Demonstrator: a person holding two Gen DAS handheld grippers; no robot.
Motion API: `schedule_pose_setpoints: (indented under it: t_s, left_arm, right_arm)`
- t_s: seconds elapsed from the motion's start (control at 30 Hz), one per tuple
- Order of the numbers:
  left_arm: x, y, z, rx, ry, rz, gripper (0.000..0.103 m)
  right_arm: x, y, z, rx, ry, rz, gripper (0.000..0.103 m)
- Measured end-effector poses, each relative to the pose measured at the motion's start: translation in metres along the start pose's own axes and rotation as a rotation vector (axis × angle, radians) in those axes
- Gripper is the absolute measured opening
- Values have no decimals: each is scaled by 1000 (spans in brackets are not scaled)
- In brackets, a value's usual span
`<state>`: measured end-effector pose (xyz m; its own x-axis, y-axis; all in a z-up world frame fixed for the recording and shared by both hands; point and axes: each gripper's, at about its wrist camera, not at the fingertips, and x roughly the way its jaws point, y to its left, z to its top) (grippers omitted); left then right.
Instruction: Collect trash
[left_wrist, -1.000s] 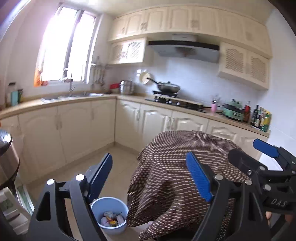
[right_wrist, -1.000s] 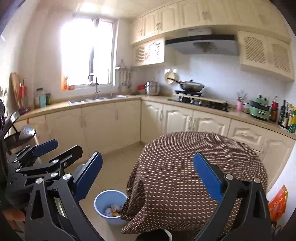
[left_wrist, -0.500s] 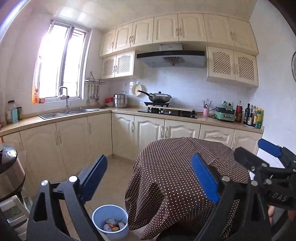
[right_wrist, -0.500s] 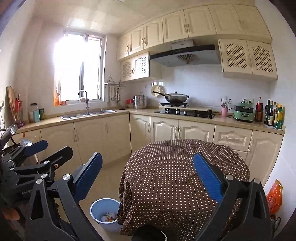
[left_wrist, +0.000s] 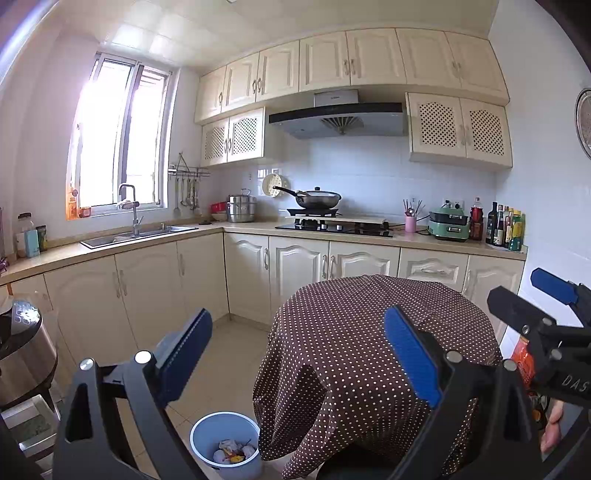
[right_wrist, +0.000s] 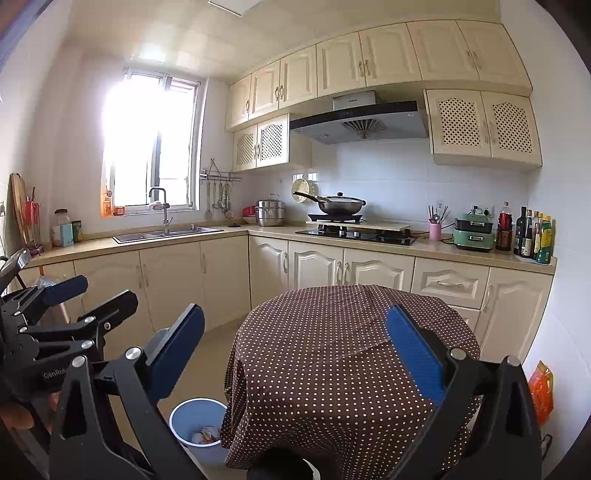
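Both grippers are spread wide and carry nothing: your left gripper (left_wrist: 295, 354) and your right gripper (right_wrist: 295, 350) each show two blue pads well apart with only air between them, raised and facing the kitchen over the round table.

What you are after is the trash, and the only trash visible sits inside the blue bin (left_wrist: 225, 445): crumpled paper and wrappers (left_wrist: 232, 452) at its bottom. The bin stands upright on the tiled floor, just beside the table and partly tucked under the hanging edge of the dotted tablecloth (left_wrist: 369, 350). From both tools it lies down and to the left of the table. In the left wrist view its whole mouth shows, just below and right of the left pad; in the right wrist view the bin (right_wrist: 195, 421) is partly cut off by the cloth and the gripper frame. So I judge your left gripper the nearer one with the clearer line to it.

No loose trash shows on the tablecloth or on the floor next to the table. On the table's far side from the bin, an orange bag (right_wrist: 541, 391) hangs low against the wall, nearer your right gripper; whether it counts as trash, I cannot tell. If the bin is your target, you will likely need to drop the left gripper well down and approach its rim from above, keeping clear of the cloth.
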<state>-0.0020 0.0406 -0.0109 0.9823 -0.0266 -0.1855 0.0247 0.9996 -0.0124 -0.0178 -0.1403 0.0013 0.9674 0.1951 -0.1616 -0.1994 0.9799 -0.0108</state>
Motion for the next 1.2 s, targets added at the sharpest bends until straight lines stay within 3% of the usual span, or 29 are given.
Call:
schedule_pose_setpoints:
  t_s: [1.2]
  left_arm:
    - [-1, 9, 2, -18, 13, 13, 93]
  right_arm:
    - [6, 6, -5, -20, 37, 14, 96]
